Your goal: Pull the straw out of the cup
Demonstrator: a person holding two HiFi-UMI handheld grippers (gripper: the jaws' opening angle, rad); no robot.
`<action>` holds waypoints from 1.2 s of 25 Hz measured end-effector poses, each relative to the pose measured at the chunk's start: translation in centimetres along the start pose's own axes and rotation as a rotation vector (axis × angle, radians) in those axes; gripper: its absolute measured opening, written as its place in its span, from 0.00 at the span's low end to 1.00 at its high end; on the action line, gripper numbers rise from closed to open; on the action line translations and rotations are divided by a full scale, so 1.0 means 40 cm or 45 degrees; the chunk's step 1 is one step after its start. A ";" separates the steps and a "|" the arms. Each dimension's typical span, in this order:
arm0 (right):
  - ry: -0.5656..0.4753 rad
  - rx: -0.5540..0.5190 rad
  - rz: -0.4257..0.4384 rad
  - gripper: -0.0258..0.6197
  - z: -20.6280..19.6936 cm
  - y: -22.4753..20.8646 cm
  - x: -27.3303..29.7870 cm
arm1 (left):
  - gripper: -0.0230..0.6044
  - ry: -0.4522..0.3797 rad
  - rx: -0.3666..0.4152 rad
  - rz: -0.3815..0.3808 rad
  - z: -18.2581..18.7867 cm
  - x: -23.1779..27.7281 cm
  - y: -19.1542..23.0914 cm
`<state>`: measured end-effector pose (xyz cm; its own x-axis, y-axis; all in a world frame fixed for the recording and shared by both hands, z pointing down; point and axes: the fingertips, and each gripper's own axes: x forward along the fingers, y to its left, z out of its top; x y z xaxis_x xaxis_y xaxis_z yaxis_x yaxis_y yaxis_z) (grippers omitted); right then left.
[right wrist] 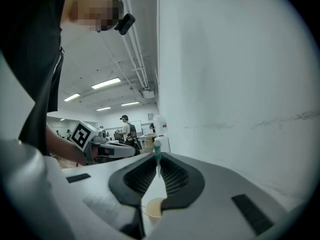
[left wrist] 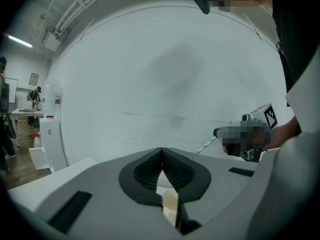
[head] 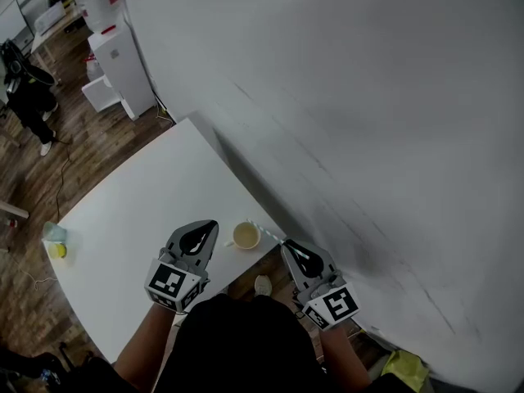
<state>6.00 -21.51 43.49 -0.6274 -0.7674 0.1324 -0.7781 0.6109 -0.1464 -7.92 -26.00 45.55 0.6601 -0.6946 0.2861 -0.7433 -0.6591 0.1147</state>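
Observation:
A small paper cup [head: 245, 236] with pale liquid stands near the front edge of the white table [head: 139, 219]. A teal-and-white striped straw [head: 268, 232] slants from above the cup's rim to my right gripper [head: 288, 247], which is shut on the straw's upper end [right wrist: 158, 151]. I cannot tell whether the straw's lower end is still inside the cup. My left gripper [head: 211, 231] hovers just left of the cup, with its jaw tips touching and nothing between them. The cup [left wrist: 170, 204] shows below them, and the straw [left wrist: 206, 145] at the right.
A white wall [head: 368, 137] runs along the table's right side. A clear container and a yellow-green thing [head: 56, 242] sit on the table's left corner. White cabinets [head: 123, 64] and a person [head: 29, 97] stand far off on the wooden floor.

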 end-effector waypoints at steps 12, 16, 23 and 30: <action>-0.131 0.027 -0.038 0.10 0.092 -0.047 -0.036 | 0.06 -0.076 0.006 0.005 0.062 -0.009 -0.011; -0.144 0.054 -0.042 0.10 0.094 -0.053 -0.040 | 0.06 -0.080 0.010 0.005 0.067 -0.009 -0.015; -0.140 0.064 -0.037 0.10 0.088 -0.046 -0.045 | 0.06 -0.074 0.010 0.003 0.061 -0.013 -0.023; -0.119 0.072 -0.035 0.10 0.068 -0.041 -0.042 | 0.06 -0.063 -0.001 0.006 0.046 -0.017 -0.022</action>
<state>8.43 -21.77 40.84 -0.5979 -0.8003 0.0454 -0.7904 0.5792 -0.1998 -7.51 -25.50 43.49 0.6610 -0.7113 0.2391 -0.7466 -0.6555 0.1139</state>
